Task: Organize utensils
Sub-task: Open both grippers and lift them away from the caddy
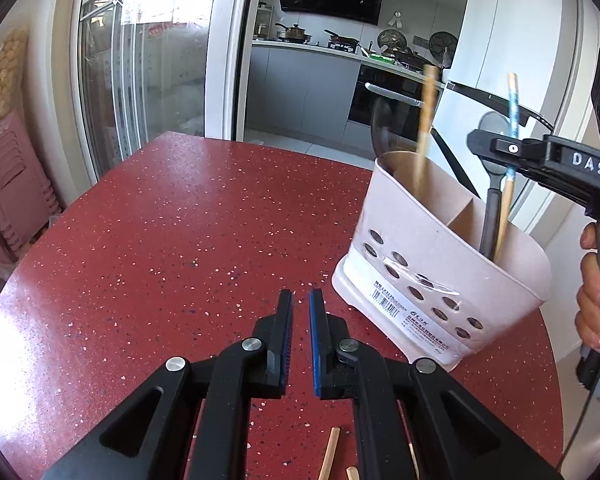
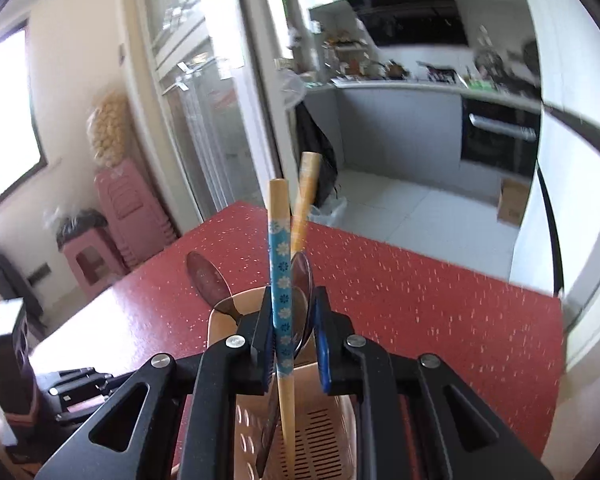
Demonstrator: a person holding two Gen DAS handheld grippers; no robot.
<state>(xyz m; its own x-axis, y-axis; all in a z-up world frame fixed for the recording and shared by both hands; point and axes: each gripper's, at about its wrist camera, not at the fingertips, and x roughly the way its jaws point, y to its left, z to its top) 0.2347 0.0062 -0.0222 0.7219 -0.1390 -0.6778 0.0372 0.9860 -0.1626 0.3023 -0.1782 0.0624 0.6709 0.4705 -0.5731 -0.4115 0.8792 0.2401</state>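
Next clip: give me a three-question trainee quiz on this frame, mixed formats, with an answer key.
1. True or false: the left gripper holds a utensil.
2. Multiple choice: the blue-patterned chopstick between the right gripper fingers has its lower end A) on the red table B) inside the utensil holder C) in the left gripper.
3. Fill in: loose chopsticks lie on the table just below the ____ gripper.

Key: 1 false, nothing is between its fingers. 2 B. 3 left.
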